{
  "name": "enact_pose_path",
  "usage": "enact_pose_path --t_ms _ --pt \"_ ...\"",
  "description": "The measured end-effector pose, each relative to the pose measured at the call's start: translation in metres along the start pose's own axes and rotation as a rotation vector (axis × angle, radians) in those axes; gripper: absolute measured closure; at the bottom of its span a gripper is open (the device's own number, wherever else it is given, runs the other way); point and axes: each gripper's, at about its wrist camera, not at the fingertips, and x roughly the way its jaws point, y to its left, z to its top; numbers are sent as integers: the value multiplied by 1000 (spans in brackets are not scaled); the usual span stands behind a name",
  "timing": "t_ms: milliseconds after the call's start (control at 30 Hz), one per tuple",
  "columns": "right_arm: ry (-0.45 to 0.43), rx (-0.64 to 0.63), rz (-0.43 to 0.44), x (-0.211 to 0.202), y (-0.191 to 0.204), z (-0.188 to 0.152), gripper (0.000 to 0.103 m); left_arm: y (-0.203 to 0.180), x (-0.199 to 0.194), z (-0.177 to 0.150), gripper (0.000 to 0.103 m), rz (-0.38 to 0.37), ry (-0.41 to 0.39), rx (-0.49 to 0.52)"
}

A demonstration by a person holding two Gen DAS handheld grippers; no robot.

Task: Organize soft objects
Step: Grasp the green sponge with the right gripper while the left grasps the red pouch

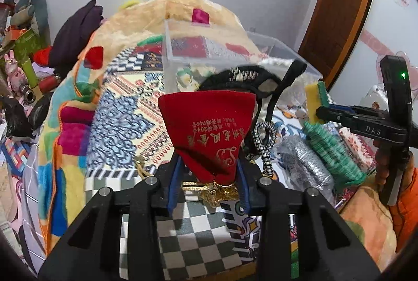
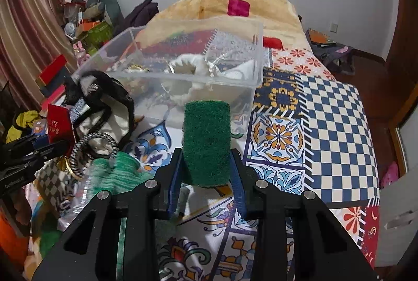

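Left gripper: we see its blue-padded fingers clamped on the neck of a red pouch, velvet-like, gold cord bunched at the fingers, body fanning up toward 12 o'clock. Gold print on it reads upside down; we make out only "204" and "746".

Right gripper: fingers pinched on a sponge, green scouring face toward the lens, standing upright. Only the left view shows its yellow layer, at 3 o'clock, and "DAS" on the right gripper's body.

Clear bin lies beyond the sponge at 12 o'clock on the patterned bed cover, white fabric inside. A black bag sits at 9 o'clock, just beside the bin. The right view alone shows the checkered patch at 3 o'clock.
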Motion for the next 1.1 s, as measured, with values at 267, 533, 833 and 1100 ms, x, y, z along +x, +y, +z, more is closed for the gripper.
enact_pose_path --t_ms 267,533,833,1100 --pt "-106 -30 0 -35 8 14 72 -1 -34 29 66 32 -114 15" --pt "-220 -59 -7 -61 16 45 72 1 -51 80 66 33 -216 -3" --pt "-268 -87 -7 -57 24 72 72 0 -42 121 66 37 -243 -15" --pt "-235 -101 5 -31 29 87 72 -2 1 140 66 50 -190 15"
